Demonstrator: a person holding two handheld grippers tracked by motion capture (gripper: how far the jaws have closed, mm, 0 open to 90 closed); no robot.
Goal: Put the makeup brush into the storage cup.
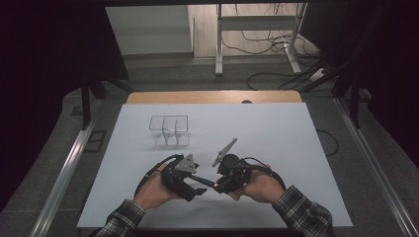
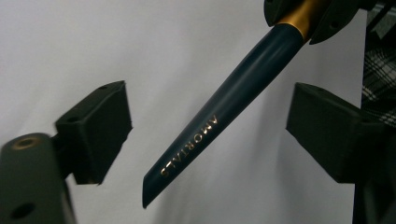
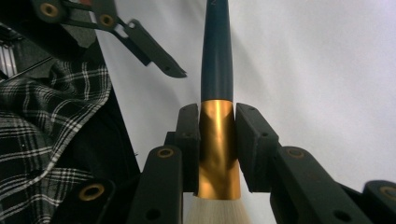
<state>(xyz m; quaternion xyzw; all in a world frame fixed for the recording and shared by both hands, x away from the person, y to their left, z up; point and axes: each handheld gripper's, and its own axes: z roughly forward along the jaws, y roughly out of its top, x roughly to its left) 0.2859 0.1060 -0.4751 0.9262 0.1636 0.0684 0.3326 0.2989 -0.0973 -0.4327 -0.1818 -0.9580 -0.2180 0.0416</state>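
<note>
A makeup brush with a dark blue handle (image 2: pixel 224 112), a gold ferrule (image 3: pixel 215 149) and pale bristles (image 3: pixel 217 212) is held low over the white sheet. My right gripper (image 3: pixel 217 140) is shut on the ferrule, and it is near the table's front edge in the high view (image 1: pixel 218 184). The handle (image 1: pixel 203 179) points toward my left gripper (image 1: pixel 197 186). In the left gripper view, the handle's slanted tip lies between the jaws of my left gripper (image 2: pixel 210 126). Both pads (image 2: pixel 100 126) stand clear of the handle, so the left gripper is open.
A clear divided box (image 1: pixel 169 129) stands on the white sheet (image 1: pixel 276 138) behind the hands, to the left. The wooden table edge (image 1: pixel 212 97) runs along the back. A desk frame and cables (image 1: pixel 276 44) are on the floor beyond. A plaid sleeve (image 3: pixel 46 116) is close beside the right gripper.
</note>
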